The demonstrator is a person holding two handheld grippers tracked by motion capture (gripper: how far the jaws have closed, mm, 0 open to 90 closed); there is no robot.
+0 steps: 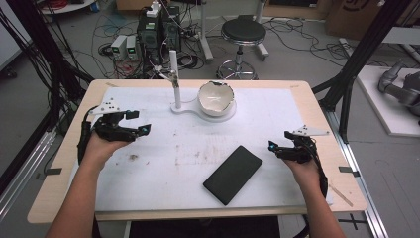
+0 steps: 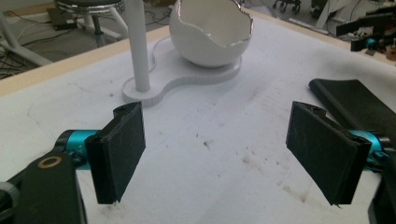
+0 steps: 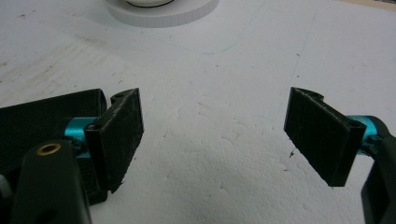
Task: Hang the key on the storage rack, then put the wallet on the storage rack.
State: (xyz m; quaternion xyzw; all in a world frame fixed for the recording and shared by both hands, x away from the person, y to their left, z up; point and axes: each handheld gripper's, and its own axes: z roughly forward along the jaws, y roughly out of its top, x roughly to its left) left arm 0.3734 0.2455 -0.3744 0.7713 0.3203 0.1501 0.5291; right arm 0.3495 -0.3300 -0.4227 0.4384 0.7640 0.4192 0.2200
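A black phone (image 1: 233, 173) lies flat on the white mat (image 1: 188, 163), near the front and right of centre. A white egg-shaped bowl (image 1: 216, 98) with a broken rim sits on a white stand, beside a thin white post (image 1: 174, 79). My left gripper (image 1: 140, 131) hovers over the mat's left side, open and holding nothing. My right gripper (image 1: 272, 148) is just right of the phone, also open. In the left gripper view the bowl (image 2: 211, 30), the post (image 2: 138, 44) and the phone's corner (image 2: 357, 105) lie ahead of the wide-apart jaws. In the right gripper view the phone (image 3: 42, 121) lies behind the left jaw.
The mat covers a wooden table (image 1: 317, 109). A black stool (image 1: 242, 34), computer boxes (image 1: 158, 29) and cables stand on the floor beyond the far edge. Black frame posts (image 1: 361, 54) rise at the right. Brown stains mark the mat's middle.
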